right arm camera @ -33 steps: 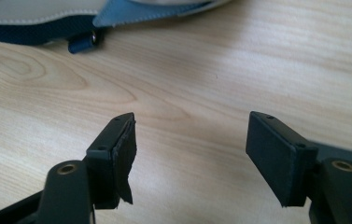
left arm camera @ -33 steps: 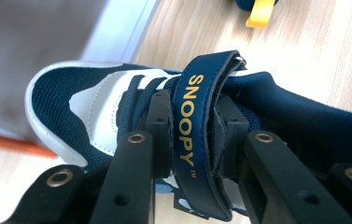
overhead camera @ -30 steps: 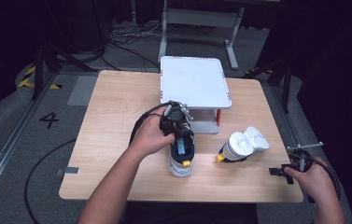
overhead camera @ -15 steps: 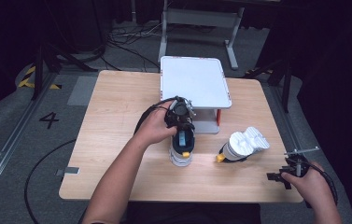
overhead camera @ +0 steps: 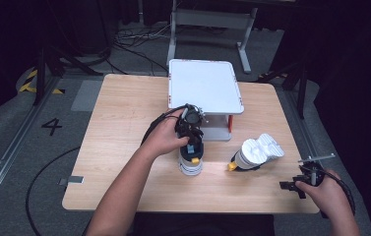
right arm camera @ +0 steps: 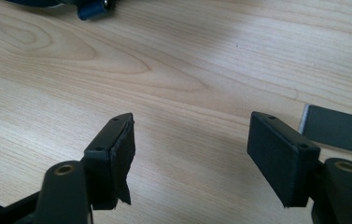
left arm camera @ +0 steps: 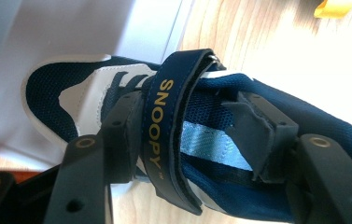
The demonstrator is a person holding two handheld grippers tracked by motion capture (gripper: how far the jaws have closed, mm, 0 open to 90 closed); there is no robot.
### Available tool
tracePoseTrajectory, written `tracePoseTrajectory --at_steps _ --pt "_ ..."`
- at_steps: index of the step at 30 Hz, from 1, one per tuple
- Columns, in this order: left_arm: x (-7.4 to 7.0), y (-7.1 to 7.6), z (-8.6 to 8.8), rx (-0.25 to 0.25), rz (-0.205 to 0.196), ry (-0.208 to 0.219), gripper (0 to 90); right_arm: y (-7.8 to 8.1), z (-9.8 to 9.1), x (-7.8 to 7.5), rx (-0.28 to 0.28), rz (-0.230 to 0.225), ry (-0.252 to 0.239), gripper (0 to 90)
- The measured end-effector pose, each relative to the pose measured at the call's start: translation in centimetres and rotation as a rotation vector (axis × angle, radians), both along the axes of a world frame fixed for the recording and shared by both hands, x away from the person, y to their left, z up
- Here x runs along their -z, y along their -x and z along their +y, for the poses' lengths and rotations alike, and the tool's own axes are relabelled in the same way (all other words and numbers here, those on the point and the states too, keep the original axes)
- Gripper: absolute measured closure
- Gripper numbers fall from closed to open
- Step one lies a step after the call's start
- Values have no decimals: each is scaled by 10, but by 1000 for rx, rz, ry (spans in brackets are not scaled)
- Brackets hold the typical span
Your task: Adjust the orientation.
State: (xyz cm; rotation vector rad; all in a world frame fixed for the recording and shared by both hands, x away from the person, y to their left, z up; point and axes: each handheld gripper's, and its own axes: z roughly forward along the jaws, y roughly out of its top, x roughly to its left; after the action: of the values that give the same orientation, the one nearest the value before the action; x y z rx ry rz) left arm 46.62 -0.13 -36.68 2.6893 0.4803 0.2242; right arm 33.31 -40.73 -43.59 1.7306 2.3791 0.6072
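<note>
A wooden counter point(overhead camera: 124, 147) seen from above, a person's forearms coming in from the near edge. Toward the far side stands a white raised shelf point(overhead camera: 203, 86) on short legs. In front of it sits a navy and white shoe point(overhead camera: 191, 160), upright on its sole, its long axis running from the near edge toward the shelf, with the toe at the shelf end. To its right a second, white shoe point(overhead camera: 258, 152) lies on its side.

The left tongs point(overhead camera: 192, 142) hang directly over the navy shoe, pointing down. Their jaws have just been opening and now straddle the collar and the strap point(left arm camera: 166, 126) reading SNOOPY, apparently no longer pinching it.

The right tongs point(overhead camera: 296, 186) rest well apart at the near right corner, jaws spread with nothing between them.
</note>
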Motion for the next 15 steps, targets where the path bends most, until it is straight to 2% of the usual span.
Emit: tracePoseTrajectory --at_steps 2,5,9,13,15 --pt "-4 4 2 -10 -10 6 432 -2 2 -1 -5 0 -2 332" --pt "-16 11 10 -22 -50 91 347 -4 4 -2 -16 -11 2 332" --pt "-32 25 19 -35 -102 127 354 -9 9 -4 -30 -14 0 332" --pt "-44 43 25 -45 -108 116 368 -14 13 -6 -49 -18 1 333" --pt "-51 57 27 -38 -63 114 387 -17 16 -8 -55 -22 -3 332"
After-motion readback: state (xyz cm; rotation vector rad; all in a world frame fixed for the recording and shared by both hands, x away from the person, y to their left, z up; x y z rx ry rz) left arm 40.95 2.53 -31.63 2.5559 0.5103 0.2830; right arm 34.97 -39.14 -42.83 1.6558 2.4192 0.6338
